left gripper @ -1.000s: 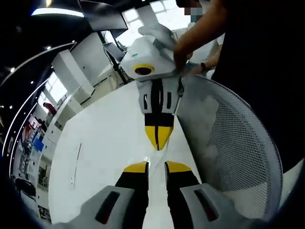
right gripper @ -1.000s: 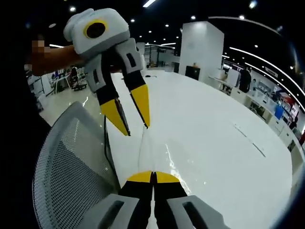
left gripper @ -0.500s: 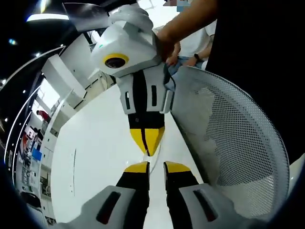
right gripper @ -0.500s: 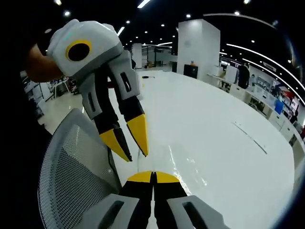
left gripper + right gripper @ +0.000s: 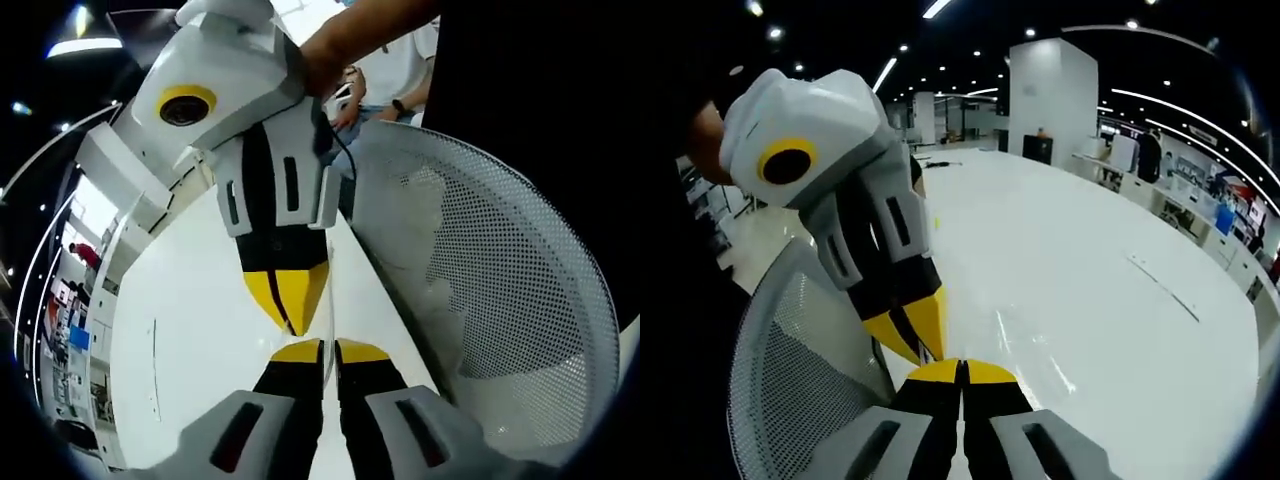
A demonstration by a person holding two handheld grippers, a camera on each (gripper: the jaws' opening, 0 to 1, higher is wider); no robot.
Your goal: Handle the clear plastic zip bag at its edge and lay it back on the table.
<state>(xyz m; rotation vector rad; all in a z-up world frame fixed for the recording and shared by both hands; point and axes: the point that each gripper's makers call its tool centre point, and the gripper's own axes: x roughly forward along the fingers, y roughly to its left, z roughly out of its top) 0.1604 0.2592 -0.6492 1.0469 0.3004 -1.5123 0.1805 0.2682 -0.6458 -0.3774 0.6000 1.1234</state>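
Observation:
The clear zip bag [image 5: 1006, 332] is almost invisible, showing as faint glints over the white table [image 5: 1090, 270]. In the left gripper view its edge [image 5: 331, 308] is a thin pale line running into my jaws. My left gripper [image 5: 328, 349] has its yellow tips nearly together on that edge. My right gripper [image 5: 962, 366] is shut on the bag's edge too. The two grippers meet tip to tip: the right gripper [image 5: 291, 324] hangs down from above, and the left gripper [image 5: 924, 352] reaches in from the upper left.
A grey mesh chair back [image 5: 500, 300] curves close beside both grippers, also the chair back [image 5: 790, 390] at lower left. The long white table [image 5: 180, 330] stretches away. A person's hand [image 5: 335, 45] holds the right gripper; another person sits behind.
My left gripper's jaws have closed from open onto the bag's edge. The two grippers have drawn closer until their tips almost touch. The right gripper stays shut.

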